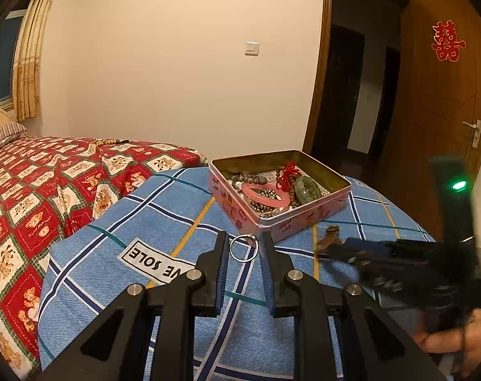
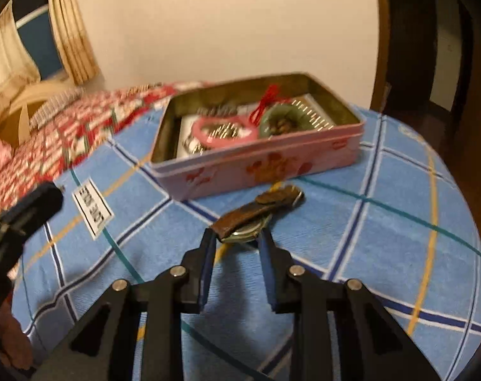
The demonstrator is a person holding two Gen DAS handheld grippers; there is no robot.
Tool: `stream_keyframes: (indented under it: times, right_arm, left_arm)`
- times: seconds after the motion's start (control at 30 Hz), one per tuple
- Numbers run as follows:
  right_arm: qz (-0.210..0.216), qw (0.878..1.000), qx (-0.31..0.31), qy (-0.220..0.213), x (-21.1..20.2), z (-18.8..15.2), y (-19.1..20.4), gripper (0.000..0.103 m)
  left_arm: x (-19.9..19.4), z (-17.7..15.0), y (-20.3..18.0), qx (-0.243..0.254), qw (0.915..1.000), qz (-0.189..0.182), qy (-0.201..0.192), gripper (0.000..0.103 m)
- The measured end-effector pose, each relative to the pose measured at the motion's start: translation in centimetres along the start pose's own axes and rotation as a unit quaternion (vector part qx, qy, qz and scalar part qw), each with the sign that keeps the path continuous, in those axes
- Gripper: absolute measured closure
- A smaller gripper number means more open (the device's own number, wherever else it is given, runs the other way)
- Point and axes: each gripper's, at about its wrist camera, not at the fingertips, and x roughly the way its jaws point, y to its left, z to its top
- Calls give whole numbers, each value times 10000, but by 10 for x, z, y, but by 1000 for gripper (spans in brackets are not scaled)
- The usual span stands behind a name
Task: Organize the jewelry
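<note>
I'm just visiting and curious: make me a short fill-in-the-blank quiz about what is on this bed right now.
1. The open pink tin stands on a blue checked ______.
2. Between the fingers of the left gripper there is a thin silver ______.
3. The watch in front of the right gripper has a strap coloured ______.
4. The bangle lying in the tin is coloured ______.

Missing words: blanket; ring; brown; pink

Silver ring [image 1: 243,248] upright, brown-strapped watch [image 2: 256,216] flat, both before open pink tin [image 1: 291,219] of bracelets
</note>
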Motion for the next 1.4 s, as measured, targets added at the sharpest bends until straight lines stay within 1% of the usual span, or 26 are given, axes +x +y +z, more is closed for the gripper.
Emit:
stream_keyframes:
  times: [0.03,0.07,0.1,0.13,0.23,0.3,0.33,0.37,0.43,0.53,0.6,0.63,0.67,0.7,0.73,0.8,0.87,0.9,0.93,0.97,1.1,1.2,1.27,1.33,1.4]
  right_arm:
    - [83,9998,93,-129,-9,-1,-4,73]
    - [155,9995,158,-207,-15,-1,-5,90]
    - [261,9990,213,-290,-22,-1,-7,101]
    - [327,9985,252,-347,-28,-1,-8,97]
    - [252,9988,183,-365,-37,-3,-8,97]
    - [249,9990,204,-294,-32,-4,-11,97]
    - [274,9990,292,-207,-27,-5,-16,96]
    - [388,9982,441,-93,-22,-5,-23,92]
    - [498,9965,665,7,-15,-4,-30,91]
    - [524,9959,725,93,-10,-1,-33,88]
    - [489,9960,727,170,-5,2,-31,77]
    - [487,9959,730,242,-1,4,-29,58]
    - [486,9957,738,271,1,6,-28,37]
    - [488,9957,752,248,3,7,-25,32]
    - [477,9960,726,196,4,10,-22,31]
    - [260,9981,458,309,15,14,-12,32]
    - [88,9985,211,498,29,15,-3,39]
    - [-178,9988,-83,447,31,14,6,44]
    - [-303,9982,-206,467,33,14,9,57]
    - [-305,9981,-254,474,33,13,10,56]
    - [-53,9992,66,401,25,10,-5,61]
    - [140,9993,334,-3,5,9,-16,61]
    - [220,9981,402,-413,-15,11,-19,61]
    - [186,9961,354,-791,-32,15,-18,61]
    - [157,9941,276,-1040,-43,18,-14,61]
  left_arm:
    - [0,0,0,2,10000,-3,4,84]
    - [0,0,0,8,10000,-1,8,84]
    - [0,0,0,15,10000,-1,8,84]
    - [0,0,-1,26,10000,-1,8,84]
    - [0,-1,-3,59,10000,4,19,84]
    - [0,-1,-3,60,10000,6,11,84]
    - [0,-1,-3,57,10000,3,12,84]
    - [0,-1,-2,59,10000,9,17,84]
    - [1,-1,-2,57,10000,10,31,84]
    - [1,-1,-2,47,10000,1,38,84]
    - [2,-1,-3,49,10000,-3,43,84]
    - [2,-1,-3,50,10000,-3,42,84]
    - [2,-1,-3,46,10000,-7,37,84]
    - [2,-1,-3,37,10000,-6,34,84]
    - [2,-1,-2,20,10000,-8,40,84]
    - [3,-1,-1,1,10000,-11,57,84]
    - [3,-1,-1,2,10000,-15,51,84]
    - [3,-1,-1,3,10000,-14,68,84]
    - [3,0,-1,7,10000,-16,71,84]
    - [4,0,-1,14,10000,-19,74,84]
    - [5,0,-1,16,10000,-22,68,84]
    - [5,0,-2,8,10000,-9,51,84]
    - [6,1,-2,10,10000,1,42,84]
    - [6,3,-4,17,10000,0,-2,84]
    - [7,7,-7,54,10000,-16,-62,84]
